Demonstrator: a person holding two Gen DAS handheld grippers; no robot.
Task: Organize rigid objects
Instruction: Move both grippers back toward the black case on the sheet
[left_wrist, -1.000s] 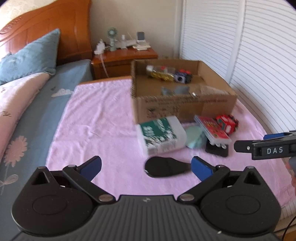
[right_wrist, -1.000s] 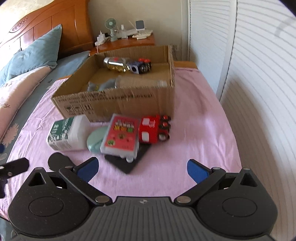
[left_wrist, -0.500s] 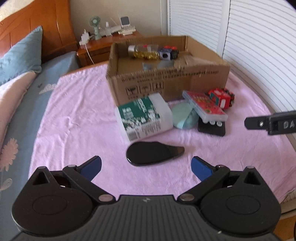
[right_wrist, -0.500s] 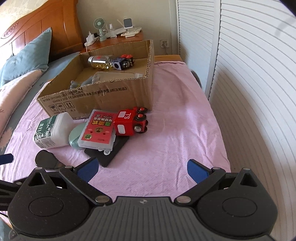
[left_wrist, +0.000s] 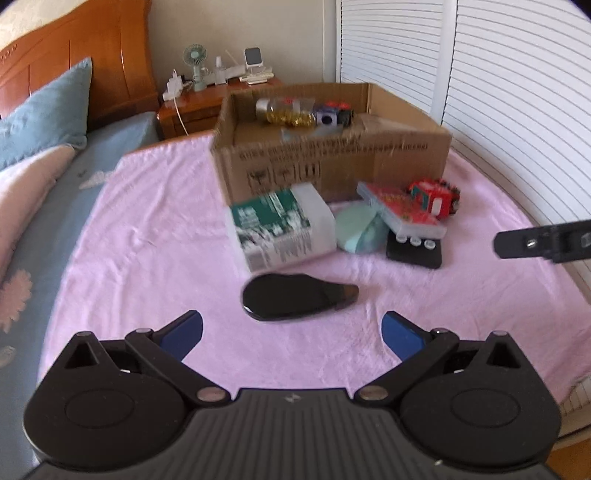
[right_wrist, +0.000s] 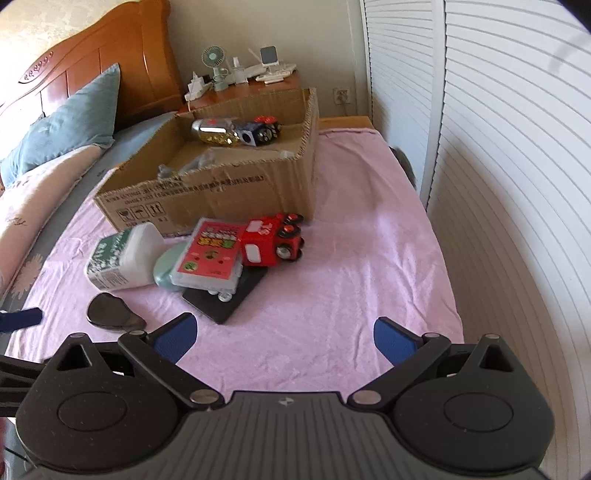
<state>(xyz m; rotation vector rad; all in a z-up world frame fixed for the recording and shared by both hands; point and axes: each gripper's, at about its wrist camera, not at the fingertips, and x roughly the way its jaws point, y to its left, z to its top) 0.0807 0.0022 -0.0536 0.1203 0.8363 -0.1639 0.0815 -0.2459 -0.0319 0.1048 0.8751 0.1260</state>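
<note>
A cardboard box (left_wrist: 332, 166) (right_wrist: 221, 192) stands on the pink cloth with a bottle of gold pieces (right_wrist: 216, 131) and a dark cube toy (right_wrist: 258, 133) inside. In front of it lie a green-labelled white container (left_wrist: 280, 229) (right_wrist: 123, 256), a mint round case (left_wrist: 360, 229), a red flat case (right_wrist: 210, 258) on a black slab (right_wrist: 229, 295), a red toy truck (right_wrist: 273, 245) and a glossy black oval object (left_wrist: 295, 297) (right_wrist: 112, 315). My left gripper (left_wrist: 291, 332) is open and empty just short of the black oval. My right gripper (right_wrist: 282, 336) is open and empty near the black slab.
The pink cloth (right_wrist: 351, 258) covers the foot of a bed with blue and pink pillows (left_wrist: 40, 118) at the left. A wooden nightstand (left_wrist: 207, 99) with a small fan stands behind the box. White louvred doors (right_wrist: 498, 184) close off the right side.
My left gripper has pulled back from the black oval object, which now lies farther ahead of the fingers. My right gripper has drawn slightly closer to the toy pile. Both stay open.
</note>
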